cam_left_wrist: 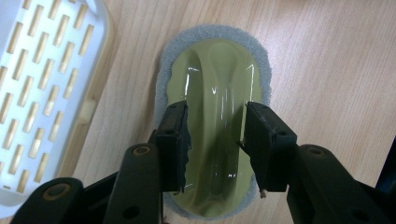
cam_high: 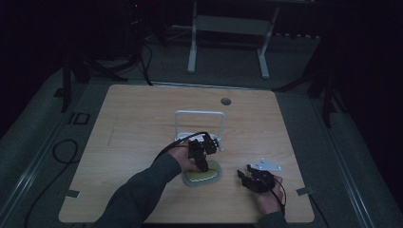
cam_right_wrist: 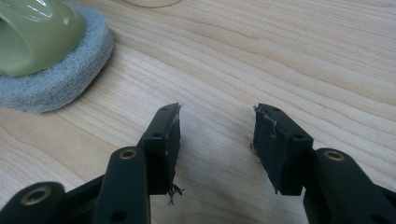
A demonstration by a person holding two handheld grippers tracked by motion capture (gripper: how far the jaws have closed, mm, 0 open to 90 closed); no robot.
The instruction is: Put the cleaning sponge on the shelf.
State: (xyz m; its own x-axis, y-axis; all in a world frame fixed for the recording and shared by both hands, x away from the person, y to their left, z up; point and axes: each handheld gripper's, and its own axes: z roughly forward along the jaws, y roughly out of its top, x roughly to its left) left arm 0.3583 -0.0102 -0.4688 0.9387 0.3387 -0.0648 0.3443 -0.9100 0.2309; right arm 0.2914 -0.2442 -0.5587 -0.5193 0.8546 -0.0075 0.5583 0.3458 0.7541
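Spread on either side of the raised green handle, the jaws of the left gripper (cam_left_wrist: 215, 140) straddle the scrubbing pad (cam_left_wrist: 212, 60) from above. Their pads stand close to the handle's flanks; whether they already press on it is hard to judge through the glare on the plastic, though a thin gap seems to remain on each side.

The scrubbing pad lies flat on the wooden table (cam_high: 142, 118), just in front of the white slatted rack (cam_left_wrist: 42, 93) as the high view shows it, grey felt underneath and the glossy green grip on top. Its long axis runs straight away from the left gripper in the left gripper view, so the two jaws sit across the narrow width of the handle ridge, near the end closer to the hand. That crosswise line-up is what a pinch needs: closing further should catch the ridge squarely, not slide along it.

Off to the right of the scrubbing pad, well apart from it, the right gripper (cam_right_wrist: 215, 140) rests low over bare wood with its jaws parted and nothing between them. In the right gripper view the pad sits ahead and to the left, out of reach.

So the left hand (cam_high: 183, 159) is plainly the nearer one, and the grasp looks like its job.
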